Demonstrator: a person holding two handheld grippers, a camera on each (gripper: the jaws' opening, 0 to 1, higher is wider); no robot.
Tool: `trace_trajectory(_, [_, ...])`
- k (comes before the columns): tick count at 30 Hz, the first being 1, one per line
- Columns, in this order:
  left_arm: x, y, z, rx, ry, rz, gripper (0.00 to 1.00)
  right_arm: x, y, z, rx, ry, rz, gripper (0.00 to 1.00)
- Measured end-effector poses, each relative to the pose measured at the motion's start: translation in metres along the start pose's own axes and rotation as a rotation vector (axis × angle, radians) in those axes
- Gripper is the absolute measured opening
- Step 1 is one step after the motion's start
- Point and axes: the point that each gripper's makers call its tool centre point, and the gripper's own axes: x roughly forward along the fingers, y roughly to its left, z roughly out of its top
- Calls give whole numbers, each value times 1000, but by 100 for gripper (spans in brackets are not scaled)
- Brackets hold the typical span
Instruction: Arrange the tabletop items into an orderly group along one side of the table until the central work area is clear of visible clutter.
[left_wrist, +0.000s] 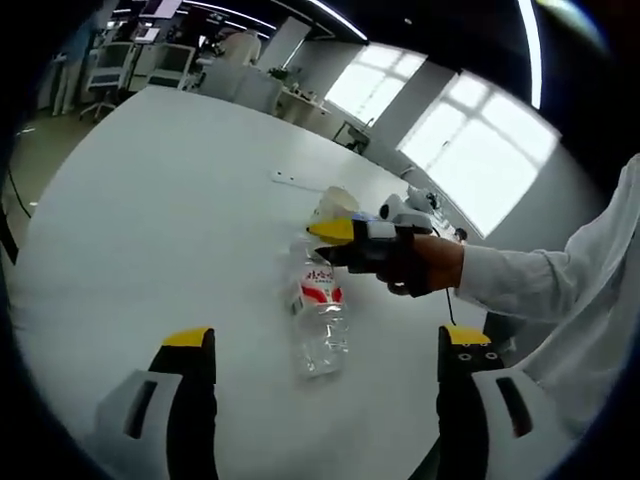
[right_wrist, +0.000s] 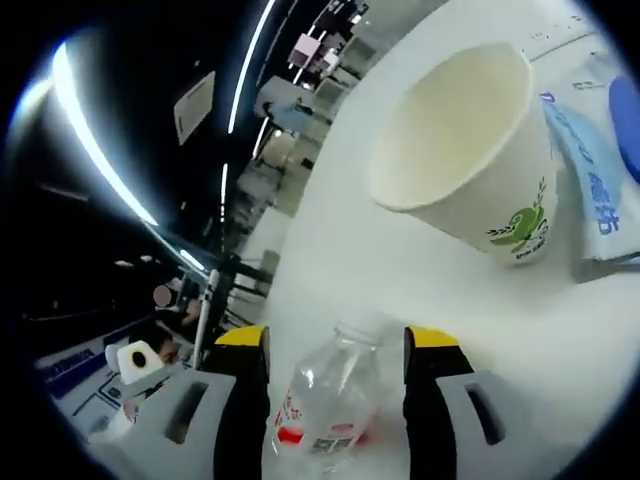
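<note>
A clear plastic bottle (left_wrist: 318, 312) with a red label lies on its side on the white table (left_wrist: 150, 220). My left gripper (left_wrist: 325, 340) is open wide, with its jaws standing either side of the bottle's base end and apart from it. My right gripper (left_wrist: 330, 243), held by a hand, hovers at the bottle's neck end. In the right gripper view it (right_wrist: 337, 340) is open, and the bottle (right_wrist: 325, 400) lies between its jaws with gaps on both sides. Just beyond stands a white paper cup (right_wrist: 470, 150) with a green print, also seen behind the right gripper (left_wrist: 335, 200).
A white packet with blue lettering (right_wrist: 590, 170) and a blue item (right_wrist: 628, 120) lie next to the cup. A flat socket panel (left_wrist: 290, 180) sits in the table surface. A person's white sleeve (left_wrist: 560, 285) reaches in from the right. Office chairs and desks stand beyond the table's far edge.
</note>
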Motion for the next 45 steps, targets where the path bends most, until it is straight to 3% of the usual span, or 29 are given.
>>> trace_trajectory(15, [16, 3, -1, -19, -1, -16, 93, 11, -15, 3, 47, -29, -19, 24])
trace_trajectory(17, [17, 2, -2, -16, 4, -19, 93, 11, -18, 4, 85, -32, -13, 23])
trace_trajectory(25, [23, 2, -3, -9, 12, -36, 92, 9, -16, 4, 78, -54, -7, 20])
trace_trajectory(36, [26, 1, 1, 25, 24, -58, 92, 1, 6, 7, -7, -67, 40, 19])
trace_trajectory(45, [28, -1, 2, 56, 45, -82, 92, -8, 46, 3, -150, -59, 133, 18])
